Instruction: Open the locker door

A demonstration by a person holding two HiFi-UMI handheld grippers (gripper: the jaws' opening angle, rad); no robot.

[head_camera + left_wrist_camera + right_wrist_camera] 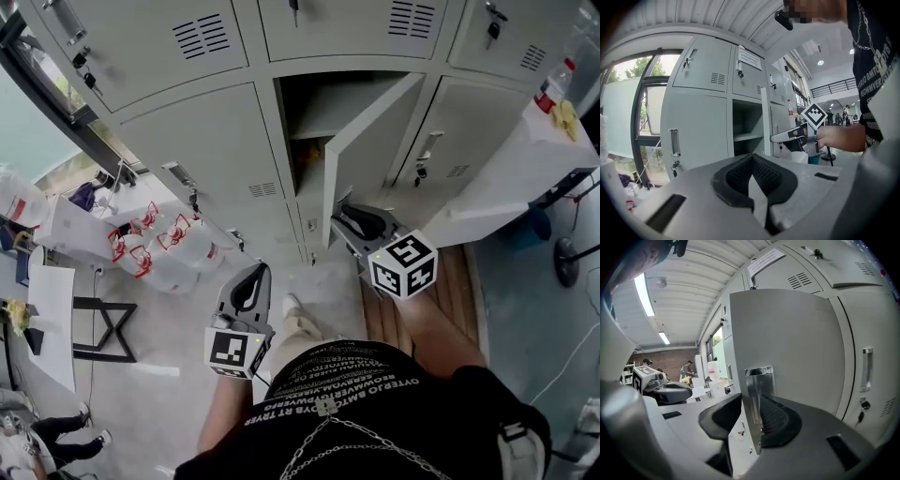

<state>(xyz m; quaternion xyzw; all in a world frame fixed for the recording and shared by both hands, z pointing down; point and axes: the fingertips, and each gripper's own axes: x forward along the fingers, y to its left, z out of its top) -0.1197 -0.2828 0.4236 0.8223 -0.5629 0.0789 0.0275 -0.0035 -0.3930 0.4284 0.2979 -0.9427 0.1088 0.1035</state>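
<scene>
**Hazards**

- Slip. Your right gripper (345, 223) is closed on the free edge of the door (370, 141), with the handle (759, 380) standing between the pads. Thin sheet metal and bright plating probably give the pads little to bite on. A sharp pull may strip the jaws off the edge.
- Twist. The door turns about its hinge side, to the right in the head view. Pull straight back rather than along that arc and the panel is likely to skew in the jaws and work loose.
- Overswing. The neighbour door (872, 333) on the hinge side carries its own handle, with keys (863, 405) hanging below it. A door thrown wide could strike them.
- Left side. Your left gripper (255, 274) is empty, tips together, and is held low in front of you, well apart from the lockers. Bring it no closer unless it is needed.

**Condition of the door**

The door belongs to the middle locker (309, 112) of the lower row in view. It stands partly open, angled out from the frame toward you, and the opening already shows a shelf (749, 137) inside. The panel is plain pale grey sheet metal, flat and unmarked as far as the views show. The handle is a short upright chrome piece set close to the free edge. Judged from the angle, the opening swing is under way but not complete.
</scene>
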